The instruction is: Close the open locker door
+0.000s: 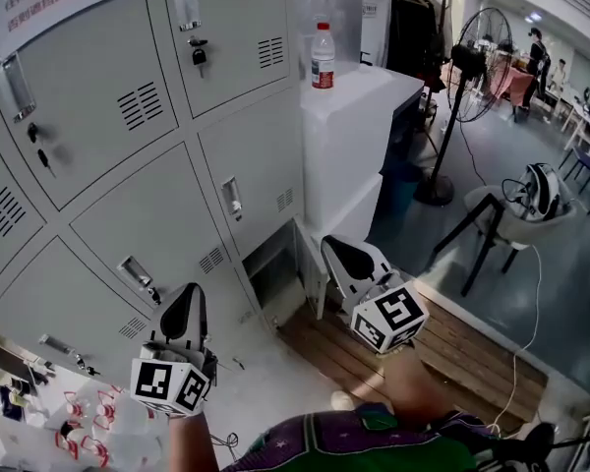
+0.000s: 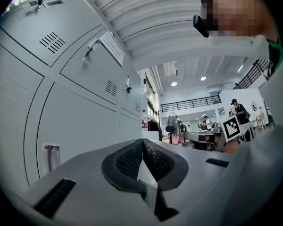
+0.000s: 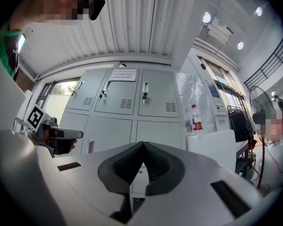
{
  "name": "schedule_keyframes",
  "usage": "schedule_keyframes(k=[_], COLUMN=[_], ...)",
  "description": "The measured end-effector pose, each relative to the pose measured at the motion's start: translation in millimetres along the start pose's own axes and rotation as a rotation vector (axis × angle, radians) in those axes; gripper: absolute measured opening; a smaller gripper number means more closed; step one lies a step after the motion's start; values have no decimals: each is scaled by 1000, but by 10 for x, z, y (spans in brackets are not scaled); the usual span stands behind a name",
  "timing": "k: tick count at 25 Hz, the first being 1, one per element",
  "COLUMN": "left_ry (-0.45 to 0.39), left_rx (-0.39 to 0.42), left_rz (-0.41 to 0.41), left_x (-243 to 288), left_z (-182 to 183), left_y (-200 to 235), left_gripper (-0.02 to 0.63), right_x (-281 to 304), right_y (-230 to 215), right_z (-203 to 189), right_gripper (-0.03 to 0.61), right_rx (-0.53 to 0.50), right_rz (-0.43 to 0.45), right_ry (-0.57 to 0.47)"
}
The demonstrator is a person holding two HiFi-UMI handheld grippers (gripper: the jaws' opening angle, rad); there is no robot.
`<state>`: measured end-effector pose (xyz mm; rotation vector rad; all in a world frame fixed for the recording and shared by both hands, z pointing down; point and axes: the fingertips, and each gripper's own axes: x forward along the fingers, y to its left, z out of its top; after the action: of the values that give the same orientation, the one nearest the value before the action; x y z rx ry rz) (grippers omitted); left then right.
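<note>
The grey lockers (image 1: 157,136) fill the left of the head view. The bottom right compartment (image 1: 270,273) stands open, its door (image 1: 311,264) swung out and seen edge-on. My right gripper (image 1: 336,251) is shut with nothing in it, its tips just right of that door's edge; whether they touch it I cannot tell. My left gripper (image 1: 187,301) is shut and empty in front of the lower closed doors. In the left gripper view the pads (image 2: 132,160) meet beside the locker wall (image 2: 80,102). The right gripper view has its pads (image 3: 156,166) closed, facing the lockers (image 3: 132,102).
A white cabinet (image 1: 359,136) with a plastic bottle (image 1: 323,55) stands right of the lockers. A wooden pallet (image 1: 452,347) lies on the floor. A standing fan (image 1: 477,67) and a stool (image 1: 511,219) are further right. A plastic bag (image 1: 79,426) sits bottom left. People are far back.
</note>
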<state>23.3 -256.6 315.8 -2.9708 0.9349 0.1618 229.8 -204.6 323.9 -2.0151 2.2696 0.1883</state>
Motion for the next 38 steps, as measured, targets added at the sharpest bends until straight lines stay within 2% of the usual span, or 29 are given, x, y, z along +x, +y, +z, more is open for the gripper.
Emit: schedule_keyframes(k=[7, 10, 12, 18, 21, 24, 32, 38], left_ry=[13, 25, 35, 46, 48, 56, 80, 90], left_rx=[-9, -18, -23, -38, -43, -51, -85, -72], left_rz=[-5, -11, -17, -5, 3, 14, 41, 59], left_x=[50, 68, 81, 94, 103, 136, 205, 287], left_z=[-88, -164, -222, -342, -396, -476, -731, -846], left_y=[-33, -68, -95, -121, -127, -123, -186, -291], left_gripper=[21, 21, 21, 21, 21, 21, 21, 21], right_x=[-14, -30, -36, -25, -6, 21, 6, -95], right_y=[-91, -103, -112, -173, -179, -214, -386, -381], right_z=[-59, -137, -190, -344, -462, -682, -1437, -2026], right_gripper=[3, 11, 109, 301, 382, 436, 446, 446], right_rx=[-15, 15, 25, 17, 12, 15, 43, 55], right_rz=[-17, 4, 26, 45, 69, 84, 122, 179], right_ry=[8, 9, 13, 26, 48, 95, 242, 355])
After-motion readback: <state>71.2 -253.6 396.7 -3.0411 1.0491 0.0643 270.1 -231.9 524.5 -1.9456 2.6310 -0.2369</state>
